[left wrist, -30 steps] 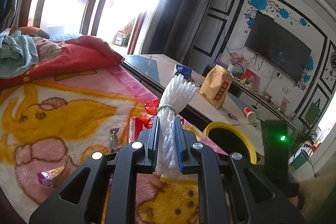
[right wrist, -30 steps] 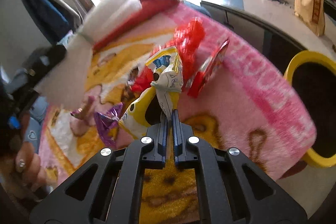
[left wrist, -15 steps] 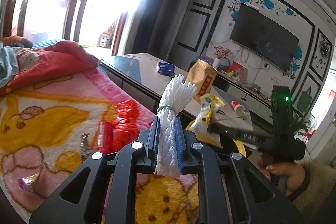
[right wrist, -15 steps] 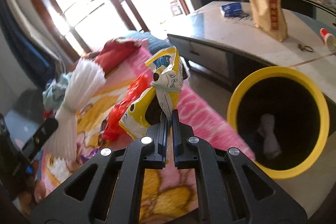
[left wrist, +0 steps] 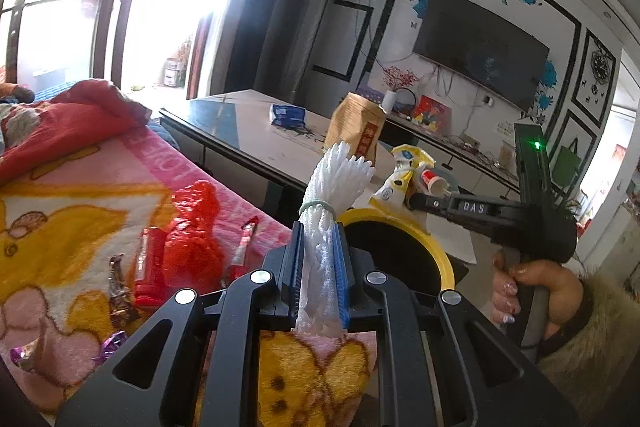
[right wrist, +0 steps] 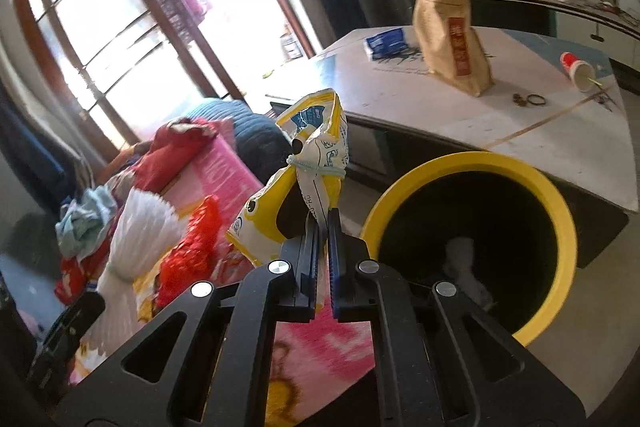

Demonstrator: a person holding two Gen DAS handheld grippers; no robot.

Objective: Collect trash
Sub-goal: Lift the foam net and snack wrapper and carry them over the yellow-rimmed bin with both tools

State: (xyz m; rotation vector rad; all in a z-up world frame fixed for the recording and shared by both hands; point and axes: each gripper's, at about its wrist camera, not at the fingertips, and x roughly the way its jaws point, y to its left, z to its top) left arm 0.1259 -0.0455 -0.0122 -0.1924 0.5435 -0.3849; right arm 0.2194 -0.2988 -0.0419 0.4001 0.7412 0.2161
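Pink cartoon blanket (left wrist: 100,187) beside yellow bin (right wrist: 560,211), my left gripper (left wrist: 318,255) clamping white foam net (left wrist: 332,187), my right gripper (right wrist: 323,247) pinching yellow snack bag (right wrist: 304,183)

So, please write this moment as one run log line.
left gripper: shut on white foam net | right gripper: shut on yellow wrapper | yellow bin: beside wrapper

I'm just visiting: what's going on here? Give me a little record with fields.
Left gripper: shut on white foam net
Right gripper: shut on yellow snack bag
Bin: yellow-rimmed trash bin, something white inside
Still on blanket: red plastic bag, red wrapper, small candy wrappers
Table: brown paper bag, blue packet, tipped cup
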